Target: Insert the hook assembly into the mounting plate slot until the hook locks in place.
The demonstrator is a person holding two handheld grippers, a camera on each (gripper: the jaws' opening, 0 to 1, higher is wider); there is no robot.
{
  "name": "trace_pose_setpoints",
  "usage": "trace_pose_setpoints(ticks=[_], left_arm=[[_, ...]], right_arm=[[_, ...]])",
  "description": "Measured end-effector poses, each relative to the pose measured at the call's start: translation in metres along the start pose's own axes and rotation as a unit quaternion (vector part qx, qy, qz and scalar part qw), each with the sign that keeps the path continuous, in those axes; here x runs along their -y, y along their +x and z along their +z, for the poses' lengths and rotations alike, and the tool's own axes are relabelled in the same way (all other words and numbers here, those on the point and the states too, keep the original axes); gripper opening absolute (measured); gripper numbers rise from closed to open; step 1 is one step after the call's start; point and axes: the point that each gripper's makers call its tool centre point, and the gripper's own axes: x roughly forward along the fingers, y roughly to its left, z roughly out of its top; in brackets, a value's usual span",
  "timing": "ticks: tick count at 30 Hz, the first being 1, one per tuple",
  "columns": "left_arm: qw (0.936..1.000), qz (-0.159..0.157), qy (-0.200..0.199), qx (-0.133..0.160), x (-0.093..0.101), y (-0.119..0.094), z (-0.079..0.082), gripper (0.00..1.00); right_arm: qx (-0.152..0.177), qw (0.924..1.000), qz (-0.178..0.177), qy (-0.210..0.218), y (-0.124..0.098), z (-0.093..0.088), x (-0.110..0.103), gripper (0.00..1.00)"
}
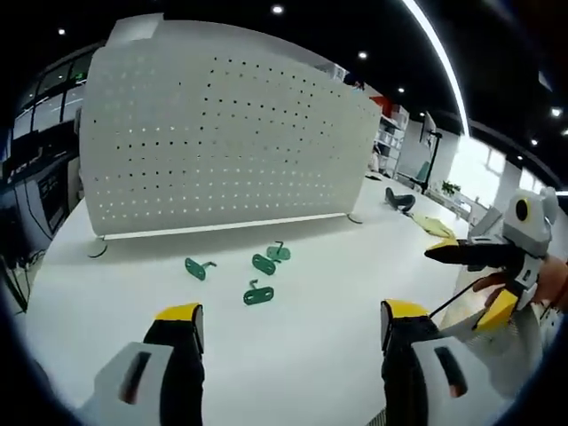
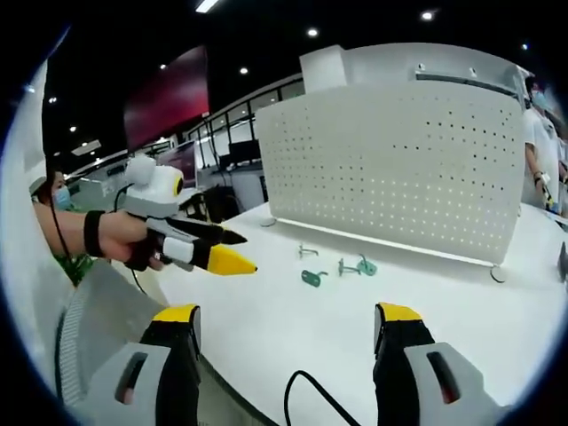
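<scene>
Hooks point(image 1: 258, 292), four small green ones, lie loose on the white table point(image 1: 293, 355) just in front of the perforated mounting plate point(image 1: 222, 142). Both tools, left point(image 1: 288, 324) and right point(image 2: 286, 321), are spread and hold nothing. The hooks look light, stiff and slippery; gripping one across its flat base seems safest.

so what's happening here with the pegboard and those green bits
A person holds a two-jaw gripper in each hand above a white table. Both the left gripper and right gripper are open and empty. Four green hooks lie loose on the table in front of an upright white pegboard. None has been picked up or fitted to the board yet.
</scene>
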Motion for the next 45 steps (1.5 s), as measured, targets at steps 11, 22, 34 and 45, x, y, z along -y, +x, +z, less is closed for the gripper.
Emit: trace_pose_setpoints(ticks=[11, 22, 34, 45], left_arm=[[0.9991, 0.027, -0.020, -0.026, -0.012, 0.015, -0.012, 0.81], [0.9972, 0.034, -0.030, -0.060, -0.011, 0.025, -0.030, 0.80], [0.9958, 0.041, -0.015, -0.080, -0.012, 0.044, -0.037, 0.78], [0.9941, 0.074, 0.005, -0.080, -0.024, 0.060, -0.038, 0.72]], right_arm=[[-0.009, 0.9998, -0.005, 0.015, 0.002, -0.004, 0.005, 0.81], [-0.010, 0.9997, -0.005, 0.020, 0.001, -0.005, 0.007, 0.80], [-0.015, 0.9994, -0.015, 0.029, -0.004, -0.011, 0.014, 0.80], [-0.010, 0.9989, -0.023, 0.039, -0.005, -0.009, 0.021, 0.79]])
